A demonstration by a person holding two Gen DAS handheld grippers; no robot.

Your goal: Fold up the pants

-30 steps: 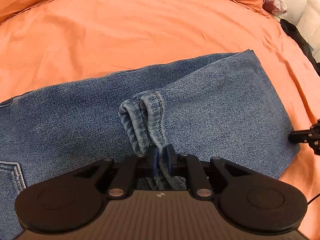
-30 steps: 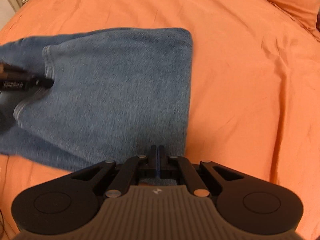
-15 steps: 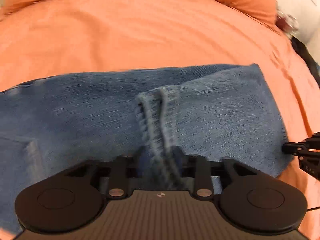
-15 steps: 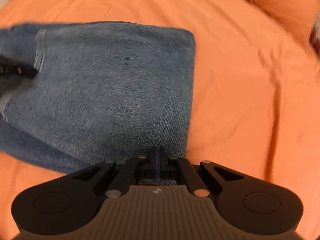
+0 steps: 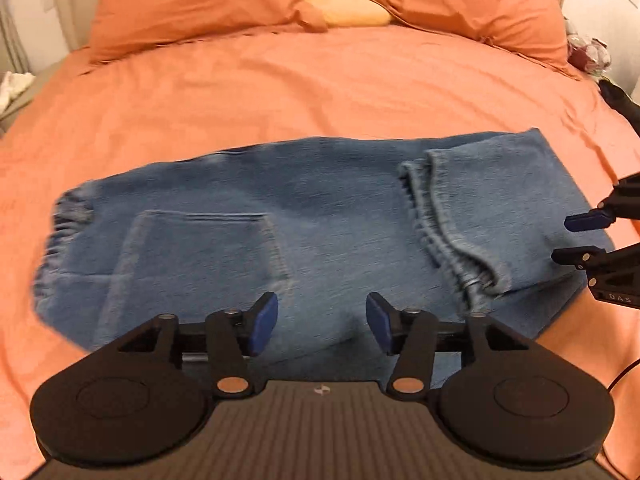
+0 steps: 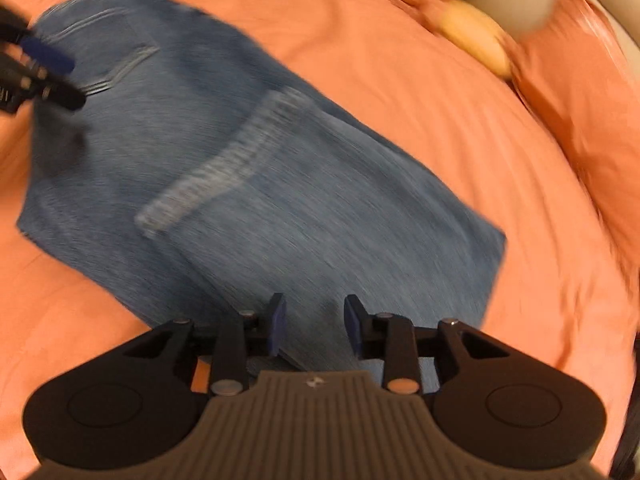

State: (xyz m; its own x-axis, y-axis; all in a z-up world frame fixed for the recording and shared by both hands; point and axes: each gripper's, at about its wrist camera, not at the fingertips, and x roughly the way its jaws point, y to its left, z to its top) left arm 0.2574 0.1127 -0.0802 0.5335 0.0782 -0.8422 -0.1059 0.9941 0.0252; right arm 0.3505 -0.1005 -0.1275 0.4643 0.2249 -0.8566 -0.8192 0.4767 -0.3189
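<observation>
Blue denim pants lie folded on the orange bed sheet, the leg hems doubled back over the seat, a back pocket facing up. My left gripper hovers above the near edge of the pants, its jaws opening, with nothing pressed between the blue pads. In the right wrist view the same pants run diagonally. My right gripper hangs over their near end with its jaws opening, and the cloth lies below them, not clamped. The right gripper also shows at the left view's right edge.
Two orange pillows and a yellow cushion lie at the head of the bed. A dark object sits at the bed's right edge. White cloth lies beyond the left edge.
Both grippers let go of the denim and opened. Both pulled back and rose, so more of the bed shows. The right view has rolled, setting the pants on a diagonal.
</observation>
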